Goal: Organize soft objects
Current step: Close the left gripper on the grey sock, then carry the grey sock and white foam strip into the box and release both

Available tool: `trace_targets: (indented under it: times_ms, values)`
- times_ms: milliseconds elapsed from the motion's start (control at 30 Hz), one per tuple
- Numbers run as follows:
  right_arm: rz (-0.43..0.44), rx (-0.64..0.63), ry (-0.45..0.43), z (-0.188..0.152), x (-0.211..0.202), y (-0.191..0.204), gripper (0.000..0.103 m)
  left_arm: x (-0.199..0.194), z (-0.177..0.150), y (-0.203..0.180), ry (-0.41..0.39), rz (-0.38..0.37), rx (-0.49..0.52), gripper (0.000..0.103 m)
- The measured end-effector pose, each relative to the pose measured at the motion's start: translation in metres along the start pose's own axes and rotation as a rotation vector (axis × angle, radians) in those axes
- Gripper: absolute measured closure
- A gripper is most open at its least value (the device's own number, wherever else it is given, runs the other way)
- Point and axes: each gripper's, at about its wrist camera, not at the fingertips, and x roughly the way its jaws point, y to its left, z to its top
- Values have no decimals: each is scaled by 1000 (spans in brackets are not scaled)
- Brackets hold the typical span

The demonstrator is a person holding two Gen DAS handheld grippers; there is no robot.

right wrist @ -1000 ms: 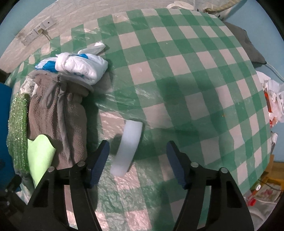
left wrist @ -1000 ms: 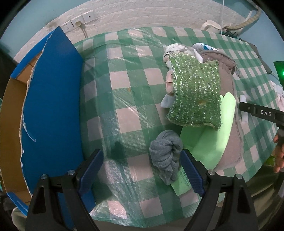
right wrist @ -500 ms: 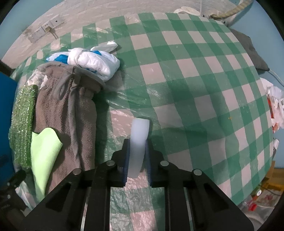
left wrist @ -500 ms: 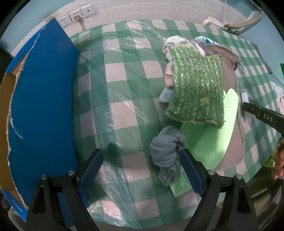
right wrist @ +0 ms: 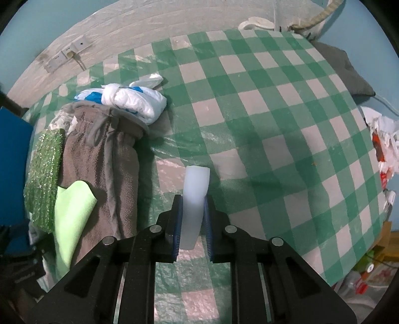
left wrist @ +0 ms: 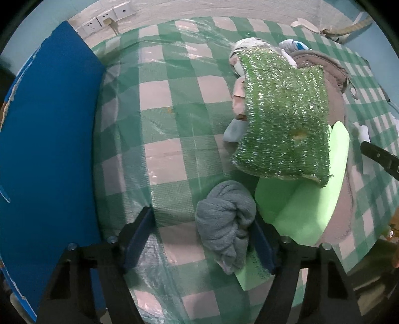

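Observation:
My right gripper [right wrist: 193,211] is shut on a white foam sponge [right wrist: 195,192] and holds it upright above the green checked tablecloth [right wrist: 261,112]. My left gripper [left wrist: 204,231] is open, its jaws on either side of a balled grey sock [left wrist: 224,221] lying on the cloth. To the right of the sock lie a glittery green scrub pad [left wrist: 281,114], a light green cloth [left wrist: 309,199] and a brown towel [right wrist: 99,169]. A knotted white and blue bag [right wrist: 132,99] lies behind the towel. The right gripper's tip and the sponge [left wrist: 364,132] show at the right edge of the left wrist view.
A blue cardboard box flap [left wrist: 47,149] stands along the table's left side. Wall sockets [left wrist: 109,18] sit behind the table. A dark grey cloth [right wrist: 341,69] lies at the far right corner. Crumpled litter [right wrist: 381,139] lies beyond the right edge.
My right gripper closed on the white sponge, which lay loose between its jaws a second ago, and lifted it. My left gripper moved forward slightly around the grey sock.

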Motion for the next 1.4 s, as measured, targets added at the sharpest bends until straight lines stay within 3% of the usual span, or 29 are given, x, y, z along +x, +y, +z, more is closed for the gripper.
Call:
trace_targets:
  times_ms: [67,333,867,1100,1400]
  values:
    - [-2,-7,-1,-2,-1,5,88,1,0,1,-2,24,0,41]
    - [-11,-32,3,-2,-5,10,88,0,3,31,-9,-7,-10,68]
    - [-22,-98,-14,4,-25,30,88,-50,2,35,-99,-12,75,69]
    - [-14,-148,-32,6,-43,44,88,-90,-12,29,-127,-17,75,69]
    - [14,-244,-76,12,-82,81,88,-127,-25,54,-156,-39,44,69]
